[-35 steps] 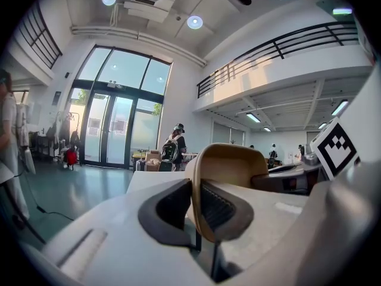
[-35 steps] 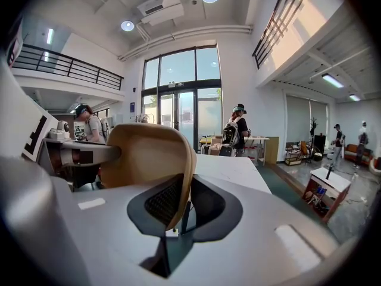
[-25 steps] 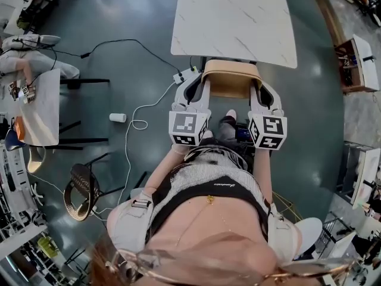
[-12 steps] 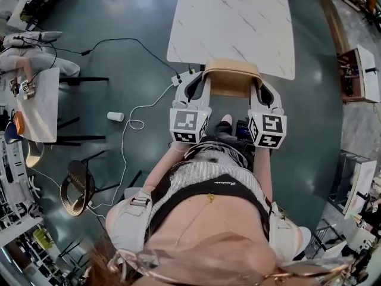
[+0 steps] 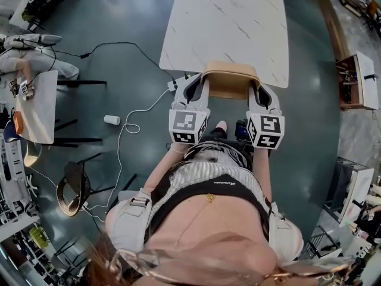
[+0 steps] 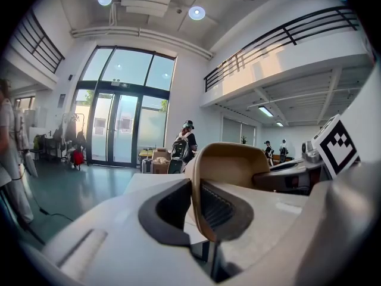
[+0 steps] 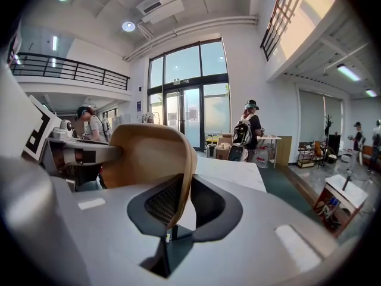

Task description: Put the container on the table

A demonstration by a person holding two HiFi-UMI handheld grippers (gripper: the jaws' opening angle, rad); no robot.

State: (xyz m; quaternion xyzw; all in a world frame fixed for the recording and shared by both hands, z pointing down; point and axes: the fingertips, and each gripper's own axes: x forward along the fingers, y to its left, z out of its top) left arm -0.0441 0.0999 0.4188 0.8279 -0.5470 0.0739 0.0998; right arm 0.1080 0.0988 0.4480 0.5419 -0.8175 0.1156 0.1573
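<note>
Head view: a white, marble-patterned square table (image 5: 226, 22) is seen, and a tan, rounded, thin-walled container (image 5: 230, 79) is held at its near edge. The container's left wall is clamped by the left gripper (image 5: 194, 88), its right wall by the right gripper (image 5: 262, 94).

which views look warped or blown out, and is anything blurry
Head view: fisheye, table edges bow outward. Left gripper view: dark round vignette, windows bright, container sharp. Right gripper view: same vignette, ceiling lights glare.
</note>
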